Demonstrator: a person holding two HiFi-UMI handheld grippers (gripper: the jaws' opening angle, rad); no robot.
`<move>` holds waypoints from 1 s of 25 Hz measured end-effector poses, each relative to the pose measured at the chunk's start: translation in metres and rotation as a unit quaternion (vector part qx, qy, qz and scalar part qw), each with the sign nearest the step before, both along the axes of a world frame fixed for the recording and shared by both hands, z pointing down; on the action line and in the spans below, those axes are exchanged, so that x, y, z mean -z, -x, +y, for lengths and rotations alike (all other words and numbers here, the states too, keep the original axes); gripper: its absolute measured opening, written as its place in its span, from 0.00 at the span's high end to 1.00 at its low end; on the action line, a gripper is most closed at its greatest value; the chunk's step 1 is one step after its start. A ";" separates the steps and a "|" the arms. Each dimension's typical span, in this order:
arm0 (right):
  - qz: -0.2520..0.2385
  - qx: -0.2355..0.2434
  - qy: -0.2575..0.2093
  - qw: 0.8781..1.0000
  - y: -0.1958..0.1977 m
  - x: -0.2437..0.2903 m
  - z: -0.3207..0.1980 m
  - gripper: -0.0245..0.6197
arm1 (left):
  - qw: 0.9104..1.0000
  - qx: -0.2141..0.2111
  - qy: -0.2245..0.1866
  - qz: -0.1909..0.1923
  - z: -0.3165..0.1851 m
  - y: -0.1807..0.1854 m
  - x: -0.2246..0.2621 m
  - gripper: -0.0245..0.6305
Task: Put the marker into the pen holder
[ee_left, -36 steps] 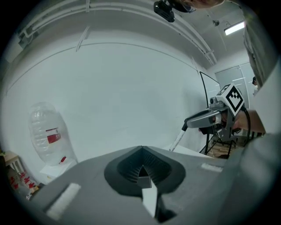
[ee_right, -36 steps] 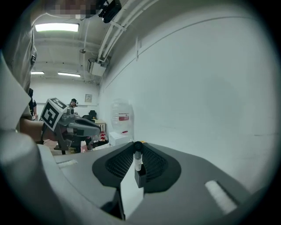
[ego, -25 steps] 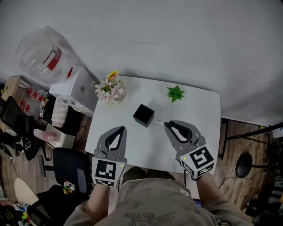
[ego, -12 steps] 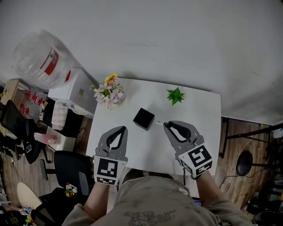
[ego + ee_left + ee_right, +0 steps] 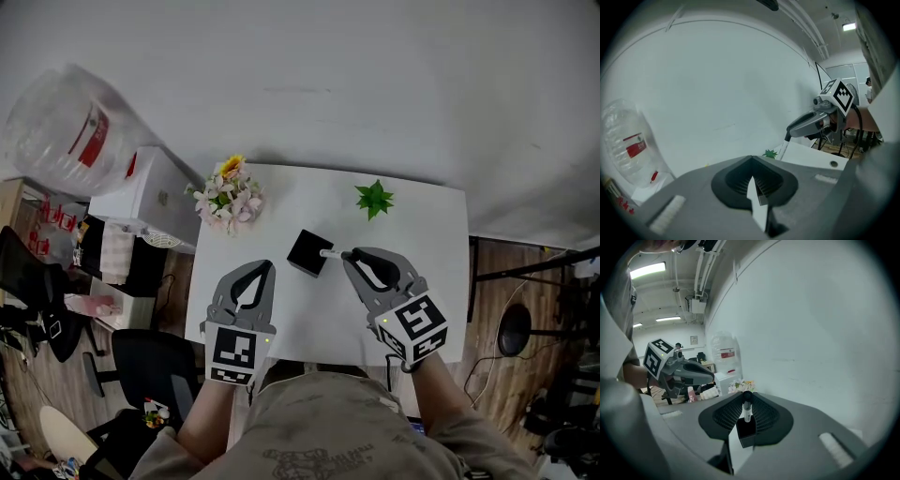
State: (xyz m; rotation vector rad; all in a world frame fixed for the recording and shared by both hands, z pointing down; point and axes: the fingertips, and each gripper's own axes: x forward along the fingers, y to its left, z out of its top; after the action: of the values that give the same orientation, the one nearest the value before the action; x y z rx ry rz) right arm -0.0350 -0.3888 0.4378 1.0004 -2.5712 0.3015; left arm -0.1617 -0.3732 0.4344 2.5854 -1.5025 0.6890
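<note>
The right gripper, clamped on the marker, poises it at the black pen holder's mouth, apparently not yet dropped in; the left gripper is closed and empty.

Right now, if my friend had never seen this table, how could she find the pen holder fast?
Find the white table. Near its middle, nearer the person than the flowers and the little green plant, sits the pen holder. It is the only black square box there, with the right gripper holding a marker close to it.
</note>
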 end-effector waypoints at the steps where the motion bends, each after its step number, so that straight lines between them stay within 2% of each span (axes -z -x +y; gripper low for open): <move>1: 0.002 -0.001 0.004 1.000 0.004 -0.004 -0.002 0.82 | 1.000 -0.002 0.003 0.001 -0.003 0.002 -0.003 0.96; 11: 0.052 -0.006 0.055 0.997 0.035 -0.065 -0.020 0.82 | 0.998 -0.023 0.049 0.012 -0.022 0.019 -0.048 0.96; 15: 0.077 -0.015 0.077 0.994 0.038 -0.096 -0.025 0.82 | 0.997 -0.030 0.064 0.002 -0.030 0.026 -0.067 0.96; 25: 0.118 -0.040 0.118 0.985 0.039 -0.154 -0.032 0.81 | 0.993 -0.046 0.110 0.007 -0.032 0.034 -0.107 0.96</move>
State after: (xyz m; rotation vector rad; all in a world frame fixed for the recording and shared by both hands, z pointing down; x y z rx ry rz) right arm -0.0743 -0.4203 0.5922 0.9887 -2.2272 0.4668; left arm -0.1961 -0.4049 0.5409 2.4985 -1.2314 0.7943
